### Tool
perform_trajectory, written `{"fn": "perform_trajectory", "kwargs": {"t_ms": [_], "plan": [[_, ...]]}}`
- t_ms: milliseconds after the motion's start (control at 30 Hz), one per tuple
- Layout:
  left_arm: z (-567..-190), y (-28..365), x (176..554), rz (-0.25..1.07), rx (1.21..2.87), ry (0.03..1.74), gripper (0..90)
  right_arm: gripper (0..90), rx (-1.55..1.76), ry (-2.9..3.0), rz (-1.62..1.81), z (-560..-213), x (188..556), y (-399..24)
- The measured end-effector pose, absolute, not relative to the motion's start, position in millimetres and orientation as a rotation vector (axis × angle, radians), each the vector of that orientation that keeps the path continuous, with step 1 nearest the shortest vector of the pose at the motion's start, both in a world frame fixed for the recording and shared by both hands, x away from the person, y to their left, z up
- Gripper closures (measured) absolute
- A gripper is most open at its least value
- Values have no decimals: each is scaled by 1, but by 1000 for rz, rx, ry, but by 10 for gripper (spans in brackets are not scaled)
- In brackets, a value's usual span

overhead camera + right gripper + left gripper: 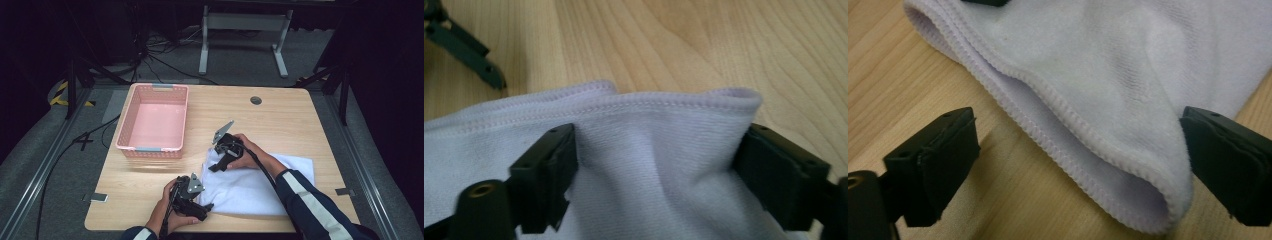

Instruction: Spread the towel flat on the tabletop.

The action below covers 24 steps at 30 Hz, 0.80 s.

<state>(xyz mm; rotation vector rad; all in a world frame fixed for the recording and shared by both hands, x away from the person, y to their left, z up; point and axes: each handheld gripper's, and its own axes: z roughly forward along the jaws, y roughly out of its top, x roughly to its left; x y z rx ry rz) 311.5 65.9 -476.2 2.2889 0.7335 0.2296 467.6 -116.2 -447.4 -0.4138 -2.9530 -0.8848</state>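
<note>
I am working a white towel that is lying folded on the near right part of the table. My left gripper is standing wide open around the towel's near left corner, pads off the cloth, ready to pinch it. My right gripper is straddling the far left corner, jaws spread, one pad brushing the hem. The pink basket is waiting far left, probably for the towel.

The left tongs rest low at the near left corner of the white folded cloth, jaws spread wide. The right tongs tilt down over its far left corner, jaws apart.
</note>
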Motion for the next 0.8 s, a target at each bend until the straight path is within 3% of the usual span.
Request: {"fn": "perform_trajectory", "kwargs": {"t_ms": [133, 300, 433, 567, 700, 733, 800], "plan": [[-477, 65, 311, 239, 2292, 726, 15, 203, -393, -3022, -858, -448, 461, -112], [-477, 63, 313, 245, 2289, 727, 10, 317, -350, -3051, -841, -444, 458, -112], [-477, 63, 313, 245, 2289, 726, 10, 189, -430, -3097, -863, -441, 465, -112], [-478, 62, 313, 244, 2290, 725, 9, 165, -462, -3059, -848, -448, 468, -114], [-476, 62, 313, 237, 2309, 722, 14, 301, -396, -3056, -845, -446, 464, -113], [-476, 62, 313, 237, 2309, 722, 23, 301, -396, -3056, -845, -446, 464, -113], [-476, 63, 313, 245, 2308, 706, 41, 408, -369, -3044, -831, -444, 461, -112]]}}
